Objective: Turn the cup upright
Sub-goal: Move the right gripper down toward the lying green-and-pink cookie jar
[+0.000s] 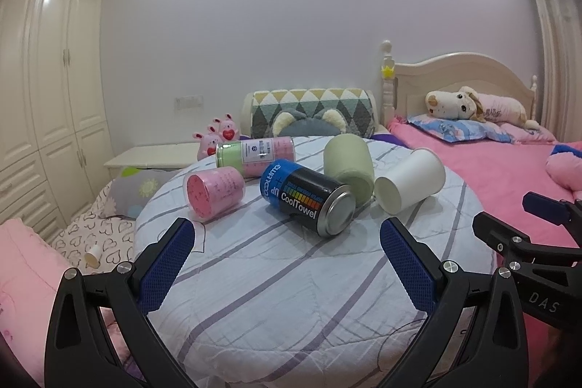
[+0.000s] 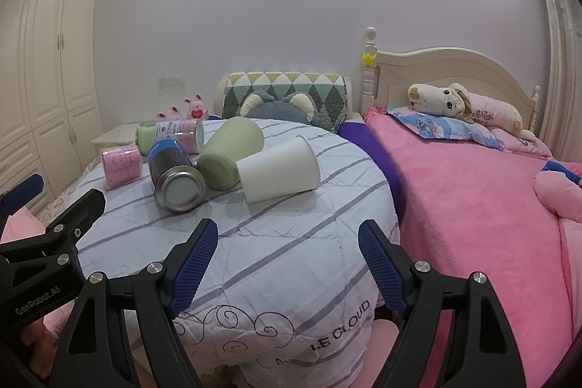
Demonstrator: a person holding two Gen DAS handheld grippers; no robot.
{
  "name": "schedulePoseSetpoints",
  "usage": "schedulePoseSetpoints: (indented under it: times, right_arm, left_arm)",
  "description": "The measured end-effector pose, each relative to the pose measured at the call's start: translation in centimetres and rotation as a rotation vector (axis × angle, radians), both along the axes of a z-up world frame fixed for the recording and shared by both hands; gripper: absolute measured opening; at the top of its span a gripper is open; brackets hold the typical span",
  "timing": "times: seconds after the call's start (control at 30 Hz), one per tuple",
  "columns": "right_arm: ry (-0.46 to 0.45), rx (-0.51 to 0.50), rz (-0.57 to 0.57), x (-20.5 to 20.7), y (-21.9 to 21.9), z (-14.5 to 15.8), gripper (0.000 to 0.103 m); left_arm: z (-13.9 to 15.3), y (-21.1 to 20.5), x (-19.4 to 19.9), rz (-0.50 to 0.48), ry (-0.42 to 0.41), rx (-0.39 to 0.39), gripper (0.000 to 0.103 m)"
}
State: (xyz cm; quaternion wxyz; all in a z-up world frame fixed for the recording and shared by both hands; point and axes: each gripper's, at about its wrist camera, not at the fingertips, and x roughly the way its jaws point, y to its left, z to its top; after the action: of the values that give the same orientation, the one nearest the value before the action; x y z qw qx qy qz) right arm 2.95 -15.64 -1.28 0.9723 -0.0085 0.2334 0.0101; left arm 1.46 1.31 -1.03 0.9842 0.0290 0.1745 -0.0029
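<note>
**Soft cloth, shiny tin, matt cup**

The white cup [image 2: 278,170] looks matt and smooth, paper or plastic, hard to say. Beside it the green cup [image 2: 227,157] shows a dull, slightly velvety skin. The CoolTowel can [image 1: 309,197] gleams: glossy printed wall, bare brushed-metal end. The pink canister [image 1: 214,191] is clear glossy plastic. Under them, the striped quilt [image 2: 291,242] is stitched, crinkled cotton-like cloth. The pink blanket [image 2: 473,206] looks fleecy and matt. The headboard [image 2: 454,71] is smooth painted wood, satin sheen. Both grippers' pads [image 1: 409,268] carry rough, knurled blue rubber on matt black plastic frames with polished metal screws.
</note>
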Motion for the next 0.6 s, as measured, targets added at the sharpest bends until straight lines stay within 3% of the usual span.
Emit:
schedulePoseSetpoints:
  times: [0.6]
  right_arm:
    - [0.102, 0.039, 0.068, 6.2, 3.3, -0.1, 0.081]
  left_arm:
    - [-1.1, 4.1, 5.2, 0.016, 0.080, 0.005, 0.103]
